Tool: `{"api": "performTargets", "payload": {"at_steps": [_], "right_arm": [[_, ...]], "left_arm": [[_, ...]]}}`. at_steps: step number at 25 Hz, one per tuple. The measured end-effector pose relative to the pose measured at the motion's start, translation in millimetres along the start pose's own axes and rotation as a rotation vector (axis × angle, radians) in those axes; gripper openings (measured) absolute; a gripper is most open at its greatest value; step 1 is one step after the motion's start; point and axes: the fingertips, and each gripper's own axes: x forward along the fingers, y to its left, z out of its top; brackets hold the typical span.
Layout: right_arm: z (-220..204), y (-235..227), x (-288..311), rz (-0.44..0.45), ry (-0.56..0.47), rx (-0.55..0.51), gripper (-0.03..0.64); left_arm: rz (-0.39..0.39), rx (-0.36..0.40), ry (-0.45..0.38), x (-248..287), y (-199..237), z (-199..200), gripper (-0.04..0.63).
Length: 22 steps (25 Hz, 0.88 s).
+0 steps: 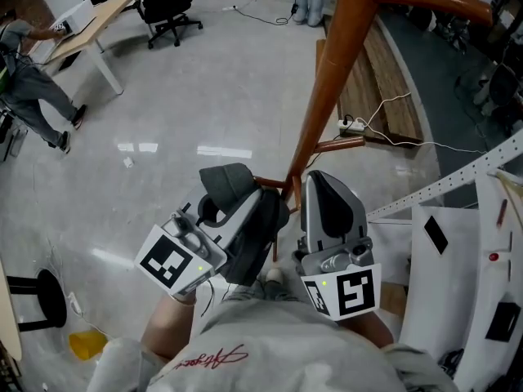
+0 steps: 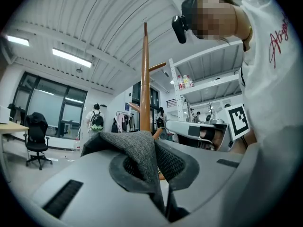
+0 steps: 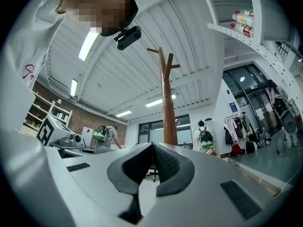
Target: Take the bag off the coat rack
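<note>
Left gripper (image 2: 152, 148): jaws closed on a fold of grey fabric, which is the bag (image 2: 120, 141). The cloth bunches over one jaw and drapes past the tips. It looks like a thin pinch of fabric, not a full handle.

Right gripper (image 3: 152, 148): jaws shut together, nothing between them. It sits just to the right of the left jaws and carries no load.

Ahead of both sets of jaws, close, stands the coat rack (image 3: 167, 103). In the head view the dark body of the bag hangs below the left jaws, between the two grippers. A low peg (image 1: 274, 184) is touching it or just behind it. I cannot tell whether the strap is clear of that peg.

Risks, judged from this:
- If a loop is caught on the peg, pulling away from the pole would drag the rack and could tilt it.
- The pinch is shallow. The weight of the bag swinging under the jaws could pull the fabric out and drop it to the floor (image 1: 204, 96).
- The empty right jaws are near the pole. A careless swing could knock it.
</note>
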Motion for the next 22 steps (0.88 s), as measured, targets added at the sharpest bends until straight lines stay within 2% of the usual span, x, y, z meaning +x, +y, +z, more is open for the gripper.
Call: {"api": "performTargets", "payload": {"at_steps": [7,22], "right_arm": [[14.9,7.1,1.3,0.018,-0.033,-0.018,0.020],[25.7,12.5,-9.8,0.079,-0.049,-0.019,0.020]], "left_arm": [[0.006,0.038,-0.035,-2.4,-4.8,24.0,0.037],[0.064,0.039,-0.067,-4.4,-19.1,38.1,0.037]]}}
